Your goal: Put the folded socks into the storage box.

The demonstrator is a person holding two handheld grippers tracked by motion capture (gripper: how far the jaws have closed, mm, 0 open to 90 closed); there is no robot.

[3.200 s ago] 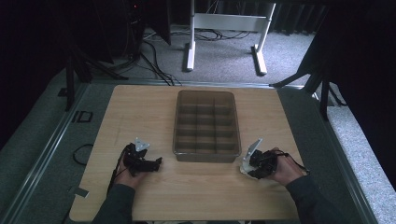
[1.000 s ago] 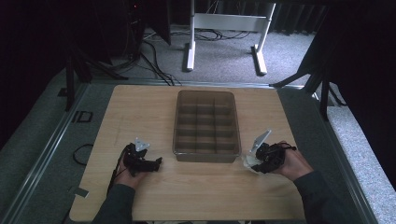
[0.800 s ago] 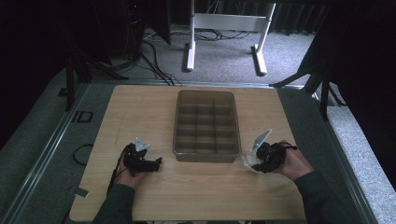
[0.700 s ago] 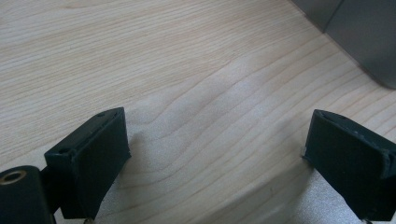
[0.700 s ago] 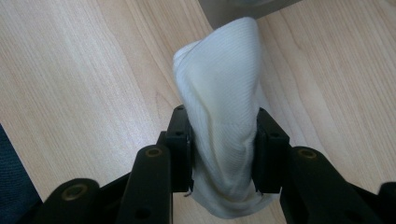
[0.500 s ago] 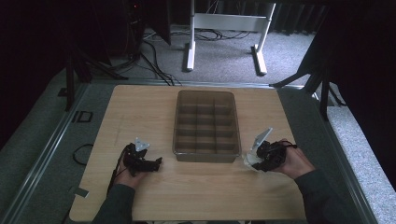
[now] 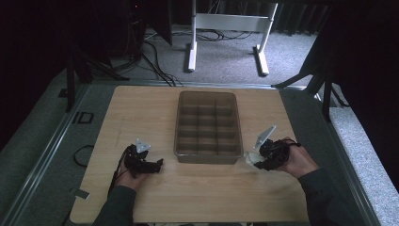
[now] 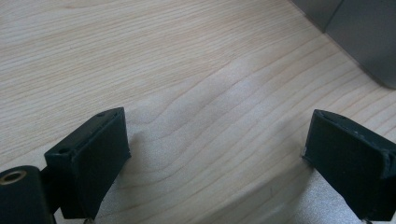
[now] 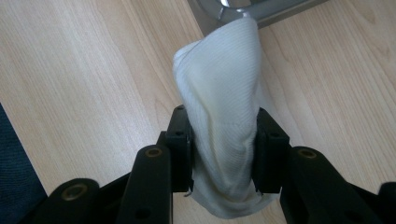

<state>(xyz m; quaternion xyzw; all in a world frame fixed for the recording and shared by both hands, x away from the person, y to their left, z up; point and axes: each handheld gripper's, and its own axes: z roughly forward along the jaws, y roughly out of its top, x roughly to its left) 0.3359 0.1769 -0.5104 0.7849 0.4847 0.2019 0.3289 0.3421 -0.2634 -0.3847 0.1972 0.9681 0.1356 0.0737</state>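
A white ribbed cloth (image 9: 219, 107) is pinched upright between the jaws of my right gripper (image 9: 223, 135), which is shut on it. In the high view that gripper (image 7: 258, 160) rests on the table by the near right corner of a grey-brown compartment tray (image 7: 207, 159), with the cloth (image 7: 250, 157) showing at its tip. A corner of the tray (image 9: 261, 11) lies just beyond the cloth. My left gripper (image 7: 157, 165) lies on the wood left of the tray's front edge. Its jaws stand wide open over bare wood (image 8: 215, 149), nothing between them.
The tray has several compartments, all looking bare, and sits mid-table; its grey wall (image 8: 369, 42) shows in the left gripper view. The wooden tabletop (image 7: 141, 113) is ringed by grey carpet. White frame legs (image 7: 193, 42) and cables lie on the floor beyond.
Since the earliest frame my right hand has shifted slightly to the right with the cloth still clamped. The left hand has stayed put.
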